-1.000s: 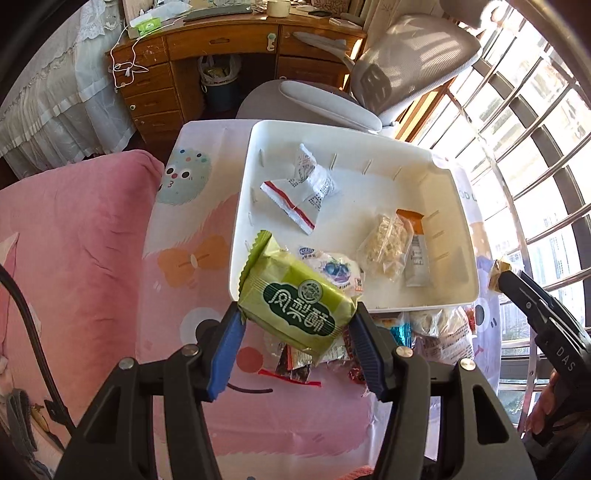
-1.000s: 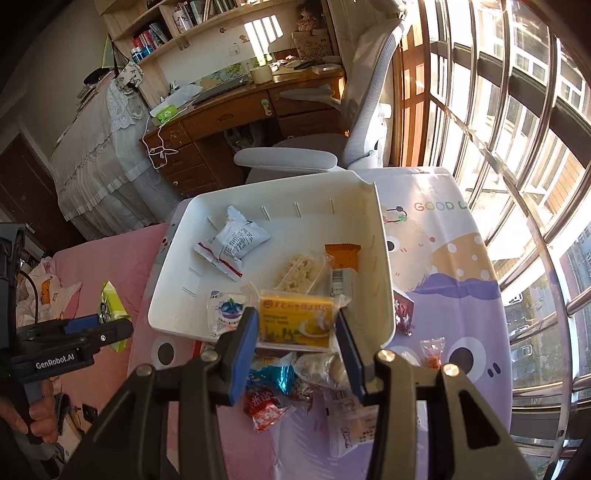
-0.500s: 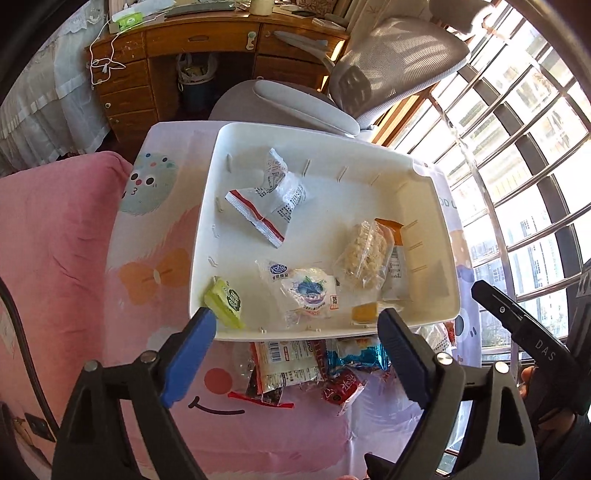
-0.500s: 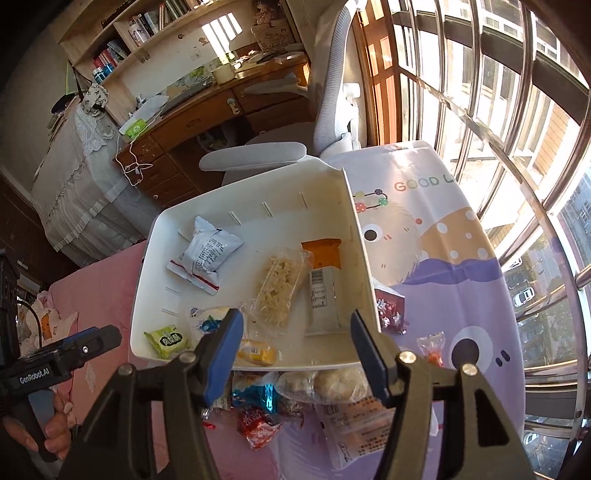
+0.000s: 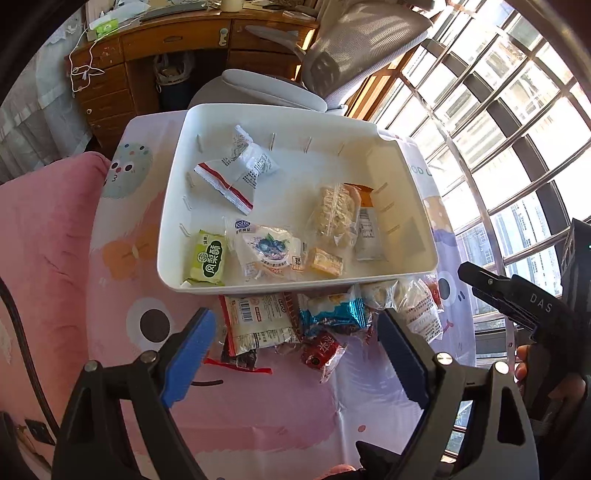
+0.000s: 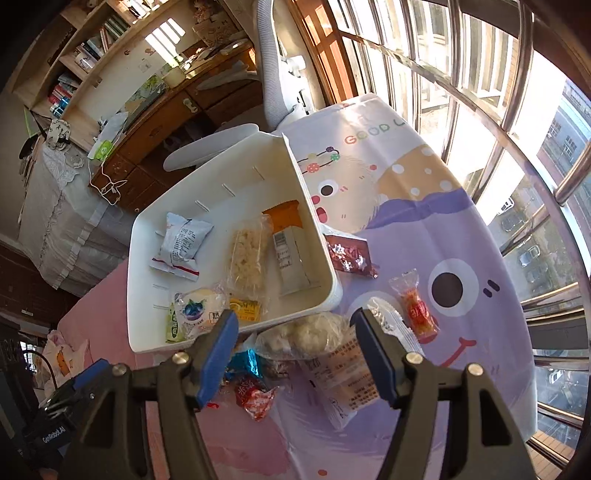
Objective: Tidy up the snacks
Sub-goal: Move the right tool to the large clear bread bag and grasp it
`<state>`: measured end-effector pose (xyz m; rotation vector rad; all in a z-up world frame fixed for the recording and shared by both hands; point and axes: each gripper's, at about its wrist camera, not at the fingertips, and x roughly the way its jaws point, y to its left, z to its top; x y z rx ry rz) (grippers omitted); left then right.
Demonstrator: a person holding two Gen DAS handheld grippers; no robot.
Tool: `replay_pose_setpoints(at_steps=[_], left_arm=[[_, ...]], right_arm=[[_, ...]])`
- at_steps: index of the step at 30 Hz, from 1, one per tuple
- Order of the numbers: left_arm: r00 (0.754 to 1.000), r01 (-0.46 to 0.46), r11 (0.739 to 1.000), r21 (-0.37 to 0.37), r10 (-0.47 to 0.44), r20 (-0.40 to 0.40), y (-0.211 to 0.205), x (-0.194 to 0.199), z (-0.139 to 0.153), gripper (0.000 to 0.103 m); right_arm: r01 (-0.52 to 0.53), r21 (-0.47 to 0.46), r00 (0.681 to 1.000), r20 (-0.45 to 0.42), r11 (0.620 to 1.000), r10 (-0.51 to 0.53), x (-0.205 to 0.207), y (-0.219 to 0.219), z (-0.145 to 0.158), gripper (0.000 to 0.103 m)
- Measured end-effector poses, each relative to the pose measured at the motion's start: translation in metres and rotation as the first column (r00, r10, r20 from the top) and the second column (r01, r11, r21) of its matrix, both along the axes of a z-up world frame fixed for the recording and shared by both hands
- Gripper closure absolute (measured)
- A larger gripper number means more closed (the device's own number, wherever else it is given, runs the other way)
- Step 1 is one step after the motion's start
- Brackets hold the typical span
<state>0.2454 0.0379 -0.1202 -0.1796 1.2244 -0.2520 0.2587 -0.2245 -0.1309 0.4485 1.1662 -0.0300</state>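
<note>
While both grippers hang above the near edge of the work area, the table (image 5: 122,369), covered by a pink and lilac cartoon cloth, carries everything noted below. A white tray (image 5: 295,114) sits on it toward the far side, a grey office chair (image 5: 369,33) behind it.

Inside the tray: a white packet with a red stripe (image 5: 236,173) toward the far left; a clear bag of pale crisps (image 5: 334,214) beside an orange-topped sachet (image 5: 369,232) on the right; along the near wall a green pastry packet (image 5: 208,258), a blueberry-print packet (image 5: 269,251) touching it, and a small yellow packet (image 5: 325,262).

Outside the tray, just beside its near wall, lies a loose heap: a white barcode packet (image 5: 255,321), a blue foil wrapper (image 5: 336,314), a small red packet (image 5: 323,350) and a clear bag of round pale buns (image 6: 306,334). A dark red foil packet (image 6: 349,254) and a clear-wrapped orange sweet (image 6: 415,306) lie apart on the lilac side.

Left gripper (image 5: 295,347): fingers wide, nothing between them, above the heap. Right gripper (image 6: 295,350): fingers apart and empty, having just been opening, over the bun bag.
</note>
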Motion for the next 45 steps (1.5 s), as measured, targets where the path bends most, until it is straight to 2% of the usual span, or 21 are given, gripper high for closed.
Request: replay_pose_setpoints(at_steps=[8,16,21,25,29,39,45], left_arm=[[0.999,0.037,0.999,0.002,-0.036,-0.032,-0.017,-0.030,-0.015,0.015],[0.997,0.008,1.000,0.001,-0.008,-0.083,-0.026,-0.044,-0.040,0.015],[0.991,-0.020,1.000,-0.002,0.020,-0.135,-0.033,-0.045,-0.059,0.015],[0.984,-0.039,0.999,0.004,0.039,-0.177,-0.040,-0.044,-0.075,0.015],[0.971,-0.074,0.997,0.007,0.074,-0.228,-0.046,-0.040,-0.093,0.015],[0.936,-0.165,0.986,0.021,0.163,-0.311,-0.060,-0.021,-0.129,0.025],[0.919,-0.191,0.981,0.040,0.193,-0.345,-0.070,-0.006,-0.142,0.032]], right_arm=[[0.106,0.084,0.990,-0.102,0.991,-0.097,-0.026,-0.024,-0.020,0.033],[0.201,0.163,0.962,-0.219,0.966,-0.163,-0.039,-0.044,-0.046,0.030],[0.270,0.213,0.931,-0.305,0.939,-0.199,-0.041,-0.053,-0.068,0.029],[0.340,0.235,0.895,-0.378,0.911,-0.236,-0.039,-0.060,-0.089,0.029],[0.390,0.249,0.867,-0.423,0.887,-0.263,-0.034,-0.064,-0.107,0.029],[0.483,0.242,0.809,-0.492,0.842,-0.322,-0.017,-0.066,-0.130,0.029],[0.523,0.215,0.765,-0.546,0.825,-0.342,-0.011,-0.073,-0.138,0.022]])
